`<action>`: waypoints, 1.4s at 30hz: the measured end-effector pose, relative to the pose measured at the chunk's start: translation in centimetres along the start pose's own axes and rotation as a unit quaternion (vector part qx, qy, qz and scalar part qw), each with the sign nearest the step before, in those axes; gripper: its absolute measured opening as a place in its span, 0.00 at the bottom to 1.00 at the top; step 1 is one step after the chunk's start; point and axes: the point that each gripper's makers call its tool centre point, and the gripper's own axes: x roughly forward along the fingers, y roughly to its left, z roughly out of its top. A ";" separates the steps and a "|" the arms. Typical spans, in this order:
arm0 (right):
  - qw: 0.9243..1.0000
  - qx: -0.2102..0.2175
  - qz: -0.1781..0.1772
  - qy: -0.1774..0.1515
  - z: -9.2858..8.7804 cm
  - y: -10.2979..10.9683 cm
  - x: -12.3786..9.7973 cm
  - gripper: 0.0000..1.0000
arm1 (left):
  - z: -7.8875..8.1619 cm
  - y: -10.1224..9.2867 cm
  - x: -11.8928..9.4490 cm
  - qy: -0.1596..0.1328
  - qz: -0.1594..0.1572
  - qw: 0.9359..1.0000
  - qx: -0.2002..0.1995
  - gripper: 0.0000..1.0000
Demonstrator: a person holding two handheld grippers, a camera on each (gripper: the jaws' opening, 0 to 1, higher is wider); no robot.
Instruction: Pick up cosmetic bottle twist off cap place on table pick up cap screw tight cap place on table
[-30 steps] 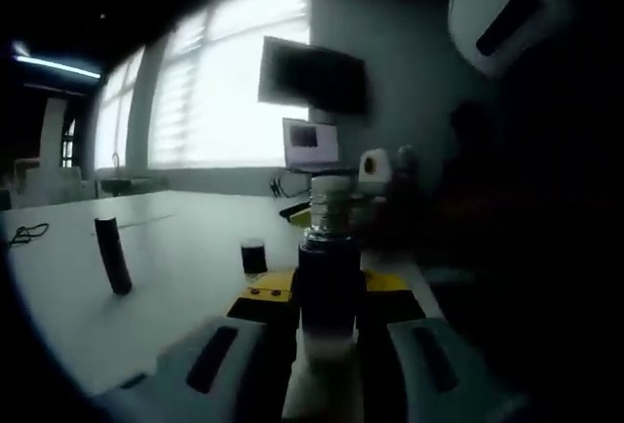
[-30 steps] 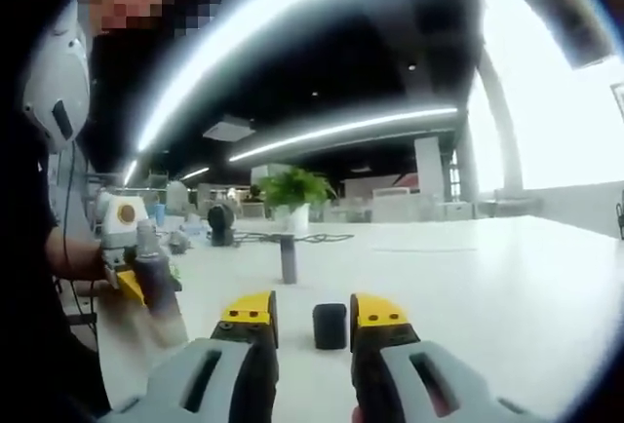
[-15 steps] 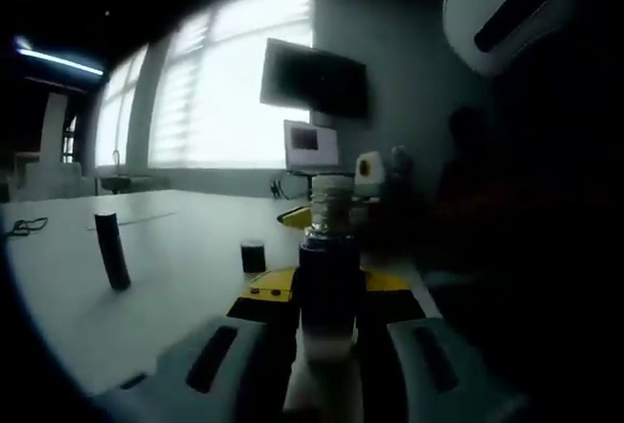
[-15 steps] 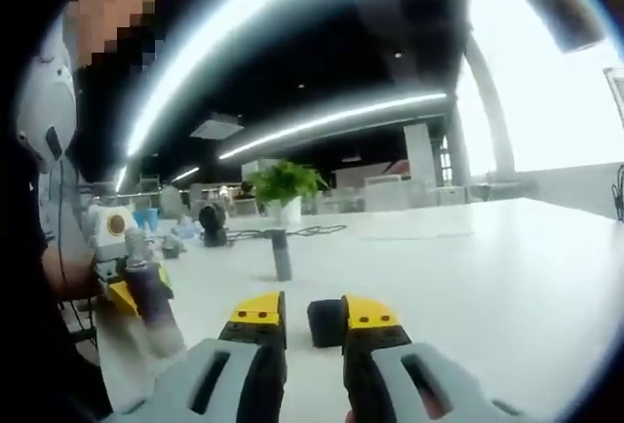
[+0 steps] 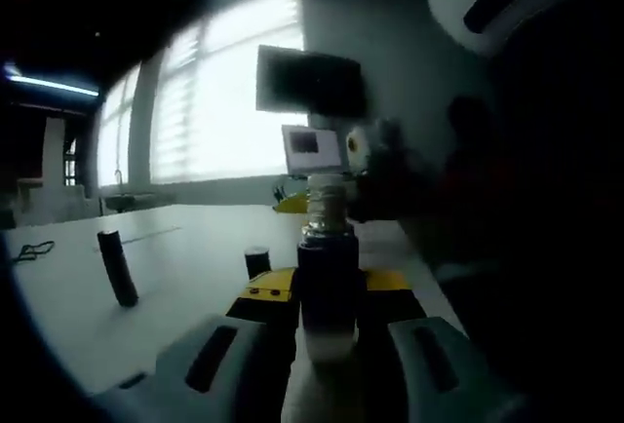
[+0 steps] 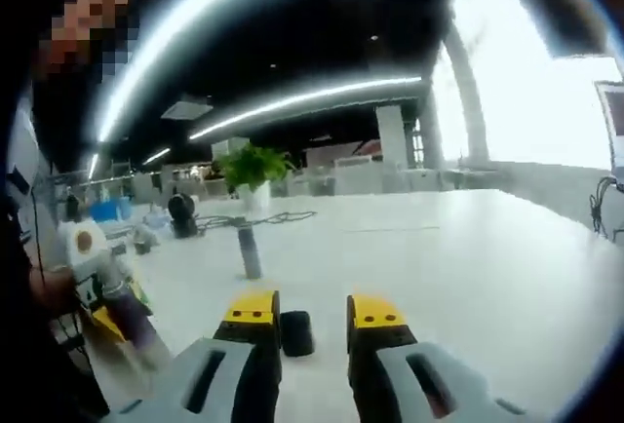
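Observation:
In the left gripper view a dark cosmetic bottle [image 5: 329, 282] stands upright between my left gripper's [image 5: 328, 296] jaws, which are shut on it. Its threaded neck is bare. The small black cap [image 5: 256, 261] sits on the white table [image 5: 185, 248] beyond it. In the right gripper view the cap [image 6: 296, 333] lies on the table between the yellow tips of my right gripper [image 6: 314, 314], close to the left jaw. Those jaws are open. The left gripper [image 6: 94, 277] with the bottle [image 6: 130, 314] shows at the far left.
A second dark cylinder [image 6: 249, 251] stands upright on the table [image 6: 468, 257] past the cap; it is the dark cylinder [image 5: 117, 268] at the left of the left gripper view. A potted plant [image 6: 251, 172], cables and small items sit at the far edge. A person is close by.
My right gripper has moved in on the cap, which now sits low between its tips, and its jaws stand slightly wider than half a second ago. The left gripper still holds the bottle.

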 end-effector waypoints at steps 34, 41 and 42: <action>0.998 -0.036 0.015 0.059 -4.8 2.3 4.8 0.14 | -1.3 1.5 0.9 0.029 0.007 0.999 -0.014 0.13; 0.998 -0.055 0.010 0.035 -4.3 2.0 4.6 0.13 | -2.3 1.7 0.9 0.052 0.016 0.999 0.002 0.13; 0.998 -0.053 0.014 0.026 -3.9 2.2 4.4 0.13 | -2.4 1.7 0.9 0.054 0.016 0.998 0.004 0.13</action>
